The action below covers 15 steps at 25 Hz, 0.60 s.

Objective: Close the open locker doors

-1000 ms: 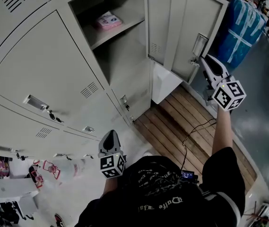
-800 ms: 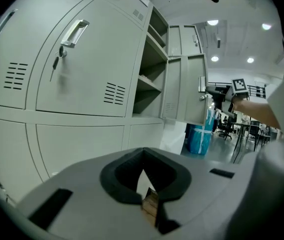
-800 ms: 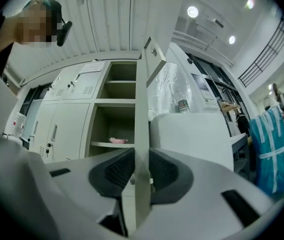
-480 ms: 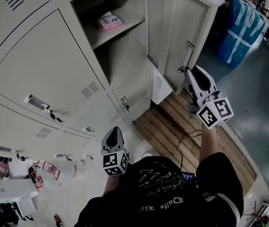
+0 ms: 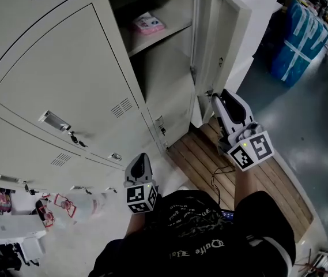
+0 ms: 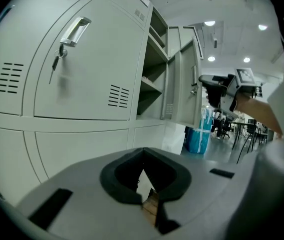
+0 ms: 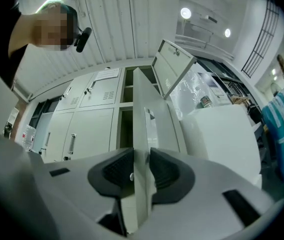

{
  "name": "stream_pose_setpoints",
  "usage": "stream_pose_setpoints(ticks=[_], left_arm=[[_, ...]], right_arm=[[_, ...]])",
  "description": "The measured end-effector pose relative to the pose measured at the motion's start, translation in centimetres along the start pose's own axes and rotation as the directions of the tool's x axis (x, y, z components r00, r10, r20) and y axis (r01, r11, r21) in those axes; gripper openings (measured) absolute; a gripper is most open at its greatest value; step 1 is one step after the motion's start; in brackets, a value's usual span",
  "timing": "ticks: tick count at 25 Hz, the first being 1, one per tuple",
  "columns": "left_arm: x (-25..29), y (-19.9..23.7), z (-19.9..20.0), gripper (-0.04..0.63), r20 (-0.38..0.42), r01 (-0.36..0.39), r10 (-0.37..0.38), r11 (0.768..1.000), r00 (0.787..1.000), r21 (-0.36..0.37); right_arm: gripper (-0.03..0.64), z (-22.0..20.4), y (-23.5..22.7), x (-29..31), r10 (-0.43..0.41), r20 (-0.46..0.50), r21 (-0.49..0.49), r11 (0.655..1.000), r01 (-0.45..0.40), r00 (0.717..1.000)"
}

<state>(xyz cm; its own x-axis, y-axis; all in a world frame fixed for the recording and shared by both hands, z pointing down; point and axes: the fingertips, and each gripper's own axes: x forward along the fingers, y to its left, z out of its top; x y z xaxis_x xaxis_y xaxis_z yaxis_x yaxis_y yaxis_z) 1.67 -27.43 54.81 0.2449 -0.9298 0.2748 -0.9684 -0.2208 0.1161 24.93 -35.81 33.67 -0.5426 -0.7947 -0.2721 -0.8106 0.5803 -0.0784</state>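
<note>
1. Swinging inward since a second ago, the locker door (image 5: pixel 224 39) now stands almost edge-on in my head view, where its face and handle showed before. My right tongs (image 5: pixel 217 97) have travelled left with it, and my left tongs (image 5: pixel 139 161) have hardly stirred.
2. Looking along my right tongs, I see the door's free edge filling the gap between the jaws, with a pad against each face. Those jaws have just been easing apart.
3. My left tongs are closed at the tips and hold nothing.
4. Only the left gripper view shows my right tongs side-on at the door's edge, with ceiling lights (image 6: pixel 209 23) glowing behind.
5. Only the right gripper view shows a second grey door (image 7: pixel 174 64) tilted open higher up.
6. Only the head view shows the pink packet (image 5: pixel 148 23) on the shelf (image 5: pixel 164 34) of the open compartment, and the handle (image 5: pixel 53 120) on the closed locker beside it.
7. Wooden boards (image 5: pixel 210 154) lie at the foot of the lockers, on a grey floor (image 5: pixel 308 143). A blue wrapped bundle (image 5: pixel 299 39) stands beyond the door.
8. My right forearm (image 5: pixel 245 180) reaches forward with its tongs tipped slightly upward. My left tongs sit low and close to my body, aimed at the closed lower lockers.
</note>
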Motion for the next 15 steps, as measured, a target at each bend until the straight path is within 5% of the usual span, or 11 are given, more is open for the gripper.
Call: stream_pose_setpoints(ticks=[15], left_arm=[[1.9, 3.7, 2.0, 0.008, 0.024, 0.019, -0.019, 1.000, 1.000, -0.015]], right_arm=[[0.069, -2.7, 7.1, 7.1, 0.041, -0.041, -0.057, 0.997, -0.044, 0.998]])
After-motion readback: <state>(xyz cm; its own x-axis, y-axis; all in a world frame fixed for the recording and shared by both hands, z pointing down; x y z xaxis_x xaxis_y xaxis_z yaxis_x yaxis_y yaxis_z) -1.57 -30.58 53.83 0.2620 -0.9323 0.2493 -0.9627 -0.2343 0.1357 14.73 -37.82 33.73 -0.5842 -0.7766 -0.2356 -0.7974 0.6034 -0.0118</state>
